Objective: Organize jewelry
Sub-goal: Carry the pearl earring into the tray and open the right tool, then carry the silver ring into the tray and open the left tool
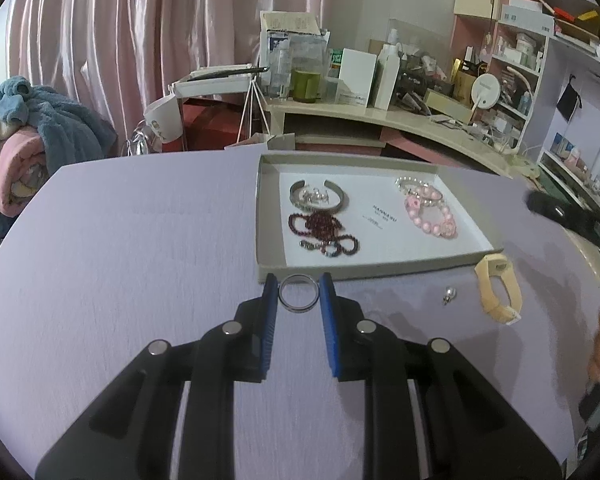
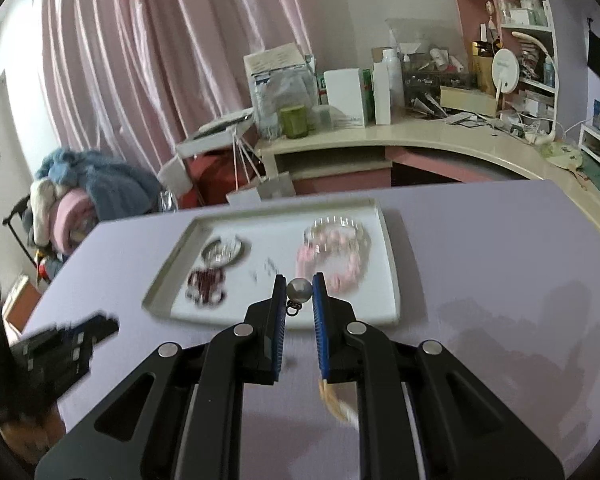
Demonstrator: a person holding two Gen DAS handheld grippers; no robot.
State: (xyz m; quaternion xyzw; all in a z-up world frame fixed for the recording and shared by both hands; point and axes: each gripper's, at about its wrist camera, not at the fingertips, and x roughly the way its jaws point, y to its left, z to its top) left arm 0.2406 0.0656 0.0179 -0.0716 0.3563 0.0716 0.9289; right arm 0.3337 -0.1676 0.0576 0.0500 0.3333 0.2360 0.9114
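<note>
The left gripper (image 1: 299, 286) pinches a plain silver ring (image 1: 299, 299); the right gripper (image 2: 299, 285) clamps a round silver bead pendant (image 2: 299, 290).

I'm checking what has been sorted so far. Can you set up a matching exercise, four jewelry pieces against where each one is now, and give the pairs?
Things:
1. silver ring
2. round bead pendant
3. pink bead bracelet
4. beige band

Places:
A. on the table, outside the tray
B. between the left gripper pads
C. inside the tray
D. between the right gripper pads

Pairs: 1-B, 2-D, 3-C, 4-A
</note>
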